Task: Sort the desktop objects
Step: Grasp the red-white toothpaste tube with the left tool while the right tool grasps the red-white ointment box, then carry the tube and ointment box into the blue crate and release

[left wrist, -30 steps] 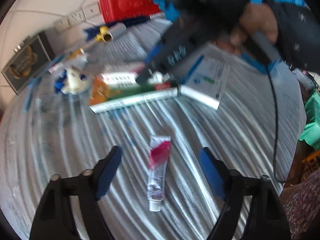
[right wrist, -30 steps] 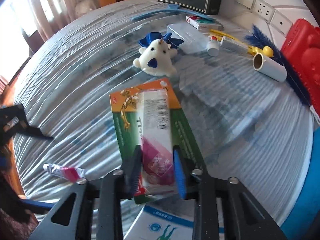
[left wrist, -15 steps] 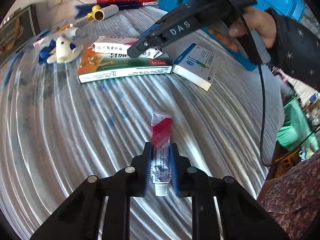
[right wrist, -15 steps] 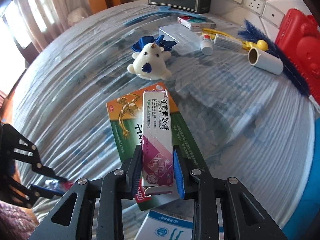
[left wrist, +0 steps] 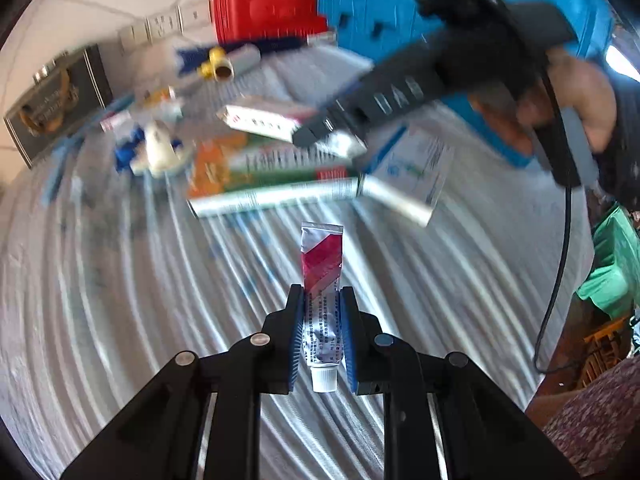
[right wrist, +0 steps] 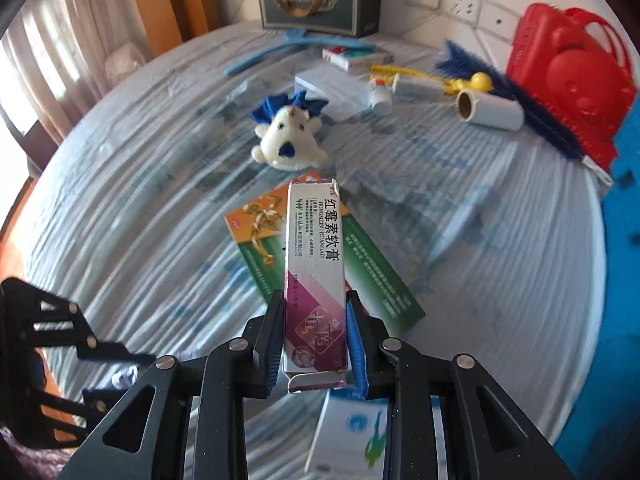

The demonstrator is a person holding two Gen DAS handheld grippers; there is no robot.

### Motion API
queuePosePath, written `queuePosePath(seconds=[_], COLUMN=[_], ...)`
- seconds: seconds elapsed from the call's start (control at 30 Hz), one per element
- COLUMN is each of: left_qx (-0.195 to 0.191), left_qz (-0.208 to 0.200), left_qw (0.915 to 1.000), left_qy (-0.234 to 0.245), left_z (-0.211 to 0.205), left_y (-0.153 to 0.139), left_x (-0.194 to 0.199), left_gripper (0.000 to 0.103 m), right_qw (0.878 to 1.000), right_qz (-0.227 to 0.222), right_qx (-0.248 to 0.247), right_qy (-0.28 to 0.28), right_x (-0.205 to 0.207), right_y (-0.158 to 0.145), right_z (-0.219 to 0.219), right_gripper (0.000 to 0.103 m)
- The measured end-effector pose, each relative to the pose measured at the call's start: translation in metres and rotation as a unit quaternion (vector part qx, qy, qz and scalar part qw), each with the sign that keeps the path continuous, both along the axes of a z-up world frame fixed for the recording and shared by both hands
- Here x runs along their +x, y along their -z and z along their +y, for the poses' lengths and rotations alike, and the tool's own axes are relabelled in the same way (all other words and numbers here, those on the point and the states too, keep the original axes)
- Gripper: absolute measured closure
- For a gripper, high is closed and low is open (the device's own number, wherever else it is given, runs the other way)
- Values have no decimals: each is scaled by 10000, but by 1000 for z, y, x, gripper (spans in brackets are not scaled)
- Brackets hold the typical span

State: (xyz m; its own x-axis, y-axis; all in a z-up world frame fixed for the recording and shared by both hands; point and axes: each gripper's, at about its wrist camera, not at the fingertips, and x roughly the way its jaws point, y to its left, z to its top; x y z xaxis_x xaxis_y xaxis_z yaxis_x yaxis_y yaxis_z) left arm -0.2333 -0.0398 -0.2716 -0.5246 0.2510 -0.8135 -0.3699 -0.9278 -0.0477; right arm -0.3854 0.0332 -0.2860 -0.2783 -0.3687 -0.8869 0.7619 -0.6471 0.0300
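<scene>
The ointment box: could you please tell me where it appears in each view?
Left wrist: ointment box upper centre, blurred, held by the right tool.
Right wrist: bottom centre, clamped in that tool.
Shared landmark: plush toy.

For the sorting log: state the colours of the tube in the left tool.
Silver tube with a red diagonal band and white cap; clearest in the left wrist view.

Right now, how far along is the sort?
Early. Nothing looks sorted yet. In hand: the left tool is shut on the ointment tube, the right tool on its carton. Left on the table: green box, plush toy, lint roller, blue-and-white box, small items at the back.
</scene>
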Motion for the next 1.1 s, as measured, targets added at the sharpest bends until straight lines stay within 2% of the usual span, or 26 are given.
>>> queuePosePath(seconds=[0.17,0.23,0.37,0.47,0.57,0.63,0.73,0.8,0.9,1.0,1.1], left_qx=[-89,-63,-82,2,170,325,650,625,782,682,584], left_qz=[562,888,1531,1955,2301,2451,2626,2769,2793,2845,2900], left_qw=[9984,9960,9881,9801,9714,9668,9595,9551,9523,9519,9515], left_qy=[-73,-77,113,335,567,650,784,849,949,910,847], left_z=[-8,-11,2,24,59,92,141,178,229,274,309], left_y=[-49,-78,-131,-171,-209,-233,-265,-281,-298,-309,-316], left_x=[-7,-9,-20,-30,-41,-52,-68,-77,-95,-109,-116], left_gripper=[86,86,86,86,86,86,86,86,86,86,86], right_qw=[9976,9951,9834,9672,9518,9370,9175,9014,8843,8694,8609], right_qz=[197,340,898,1474,1839,2151,2442,2619,2742,2859,2901], right_qx=[-467,-684,-1198,-1488,-1594,-1616,-1640,-1665,-1675,-1687,-1709], right_qy=[464,628,1024,1434,1868,2227,2677,3019,3388,3661,3813], right_x=[19,28,52,72,83,92,97,94,84,77,69], right_y=[-44,-68,-134,-188,-222,-243,-263,-275,-285,-294,-302], right_z=[23,33,66,100,132,162,202,236,281,327,364], right_gripper=[76,76,76,76,75,75,75,75,75,75,75])
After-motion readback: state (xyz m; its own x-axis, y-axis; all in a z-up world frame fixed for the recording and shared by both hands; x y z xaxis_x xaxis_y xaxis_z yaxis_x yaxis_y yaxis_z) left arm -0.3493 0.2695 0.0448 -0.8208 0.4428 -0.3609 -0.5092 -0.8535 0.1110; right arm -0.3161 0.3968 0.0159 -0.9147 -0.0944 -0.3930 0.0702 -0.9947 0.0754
